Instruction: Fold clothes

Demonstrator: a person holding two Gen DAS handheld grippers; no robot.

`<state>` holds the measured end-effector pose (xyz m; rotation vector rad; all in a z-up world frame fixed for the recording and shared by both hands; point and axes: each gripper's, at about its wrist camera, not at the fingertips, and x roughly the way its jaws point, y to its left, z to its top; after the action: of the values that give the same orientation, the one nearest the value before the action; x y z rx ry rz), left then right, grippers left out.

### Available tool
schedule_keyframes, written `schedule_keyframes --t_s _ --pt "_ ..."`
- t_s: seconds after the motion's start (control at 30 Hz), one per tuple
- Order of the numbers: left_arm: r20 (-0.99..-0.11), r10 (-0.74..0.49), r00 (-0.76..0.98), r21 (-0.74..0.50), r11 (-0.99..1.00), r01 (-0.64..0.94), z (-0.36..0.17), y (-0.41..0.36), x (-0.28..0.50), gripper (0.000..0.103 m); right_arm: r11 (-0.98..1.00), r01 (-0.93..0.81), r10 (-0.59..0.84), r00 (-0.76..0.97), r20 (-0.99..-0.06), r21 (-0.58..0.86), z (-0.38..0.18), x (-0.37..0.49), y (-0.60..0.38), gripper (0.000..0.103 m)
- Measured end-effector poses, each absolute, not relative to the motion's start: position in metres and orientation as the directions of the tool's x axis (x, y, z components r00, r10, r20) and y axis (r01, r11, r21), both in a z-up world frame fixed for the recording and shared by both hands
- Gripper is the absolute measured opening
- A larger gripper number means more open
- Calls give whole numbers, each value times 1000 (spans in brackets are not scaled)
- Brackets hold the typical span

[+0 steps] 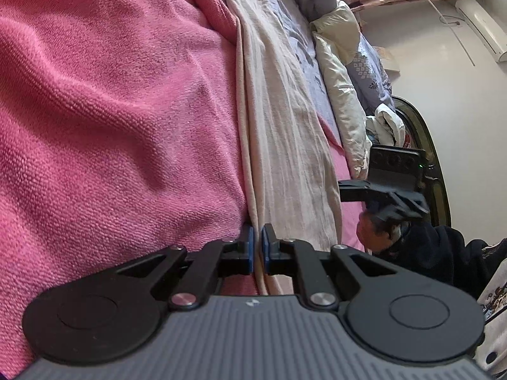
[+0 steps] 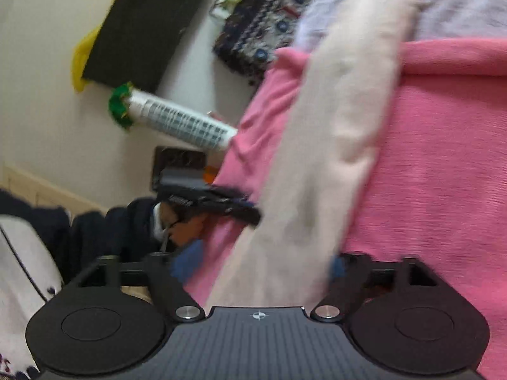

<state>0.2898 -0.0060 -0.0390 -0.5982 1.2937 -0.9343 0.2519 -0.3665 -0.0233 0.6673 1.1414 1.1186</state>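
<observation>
bed | pink towel cover spread over it | cream garment lies in a long strip on the pink cover | rumpled quilt along far side | patterned sweater at bed edge

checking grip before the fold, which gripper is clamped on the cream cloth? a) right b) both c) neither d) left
d: the left gripper has its blue pads nearly together on the edge of the cream cloth, while the right gripper is spread wide around the cloth.
</observation>
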Motion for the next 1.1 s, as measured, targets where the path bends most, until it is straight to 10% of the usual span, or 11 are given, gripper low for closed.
schedule_keyframes --t_s 0.2,0.47,0.63,0.83,1.1 --pt "-534 -845 16 -815 520 257 -38 -7 288 12 258 -261 966 71 -248 930 -30 269 -352 87" --pt "-520 -854 10 -821 503 271 -39 -3 287 12 243 -100 968 90 -234 965 -61 233 -391 28" --pt "-486 -874 -7 -853 472 224 -40 -1 290 14 205 -63 971 141 -195 977 -71 229 -391 22" --pt "-305 -951 -55 -944 294 151 -39 3 295 65 155 -66 979 144 -144 986 -80 229 -397 19" --pt "-487 -868 -99 -856 452 251 -22 -30 292 66 122 -72 982 151 -110 990 -84 227 -402 19"
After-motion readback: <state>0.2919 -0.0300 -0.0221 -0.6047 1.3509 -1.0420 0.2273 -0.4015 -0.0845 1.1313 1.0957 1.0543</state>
